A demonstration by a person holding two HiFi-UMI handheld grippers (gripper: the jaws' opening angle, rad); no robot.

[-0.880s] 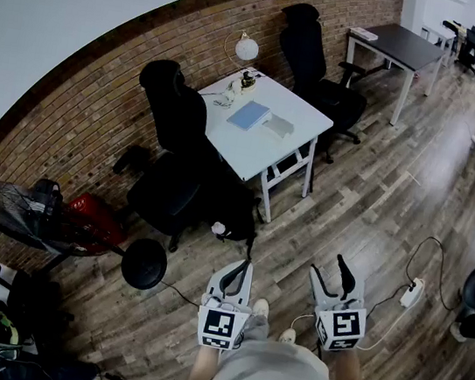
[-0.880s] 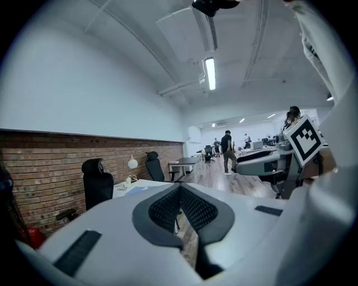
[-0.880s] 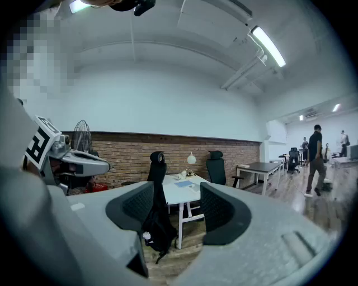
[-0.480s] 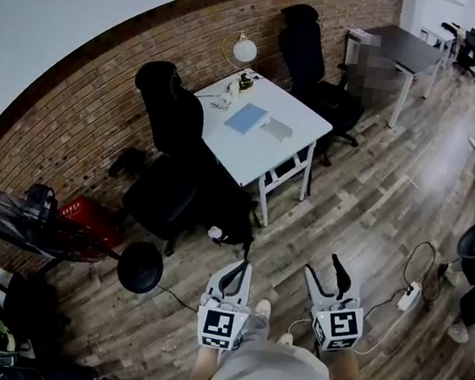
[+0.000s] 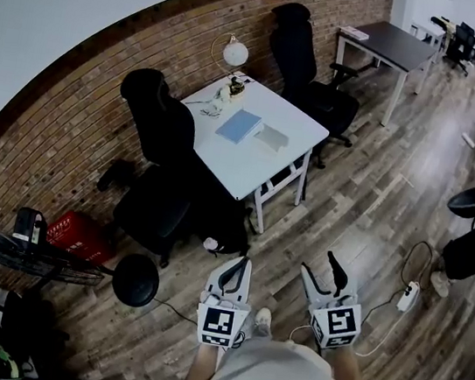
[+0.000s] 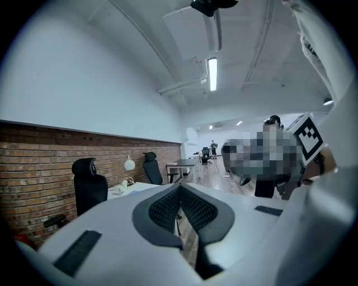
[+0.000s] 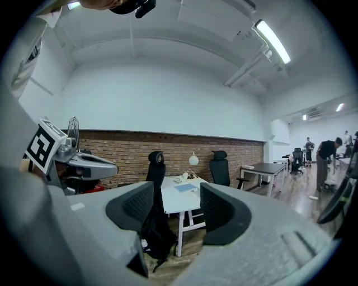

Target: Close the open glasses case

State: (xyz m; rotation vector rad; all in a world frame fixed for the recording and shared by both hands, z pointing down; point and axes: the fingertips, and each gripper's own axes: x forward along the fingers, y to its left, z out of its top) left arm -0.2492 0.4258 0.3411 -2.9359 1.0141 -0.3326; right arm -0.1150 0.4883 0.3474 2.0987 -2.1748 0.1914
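Though far from the table (image 5: pixel 263 166) (grey case (image 5: pixel 273 137) atop), left hand-held gripper (image 5: pixel 246 266) closed, right hand-held gripper (image 5: pixel 318 264) agape, empty.

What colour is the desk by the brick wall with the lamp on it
White; the desk shows best in the head view.

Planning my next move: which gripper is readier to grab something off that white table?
Probably right. The right gripper has its jaws apart; the left gripper has them together. Both are far from the white table.
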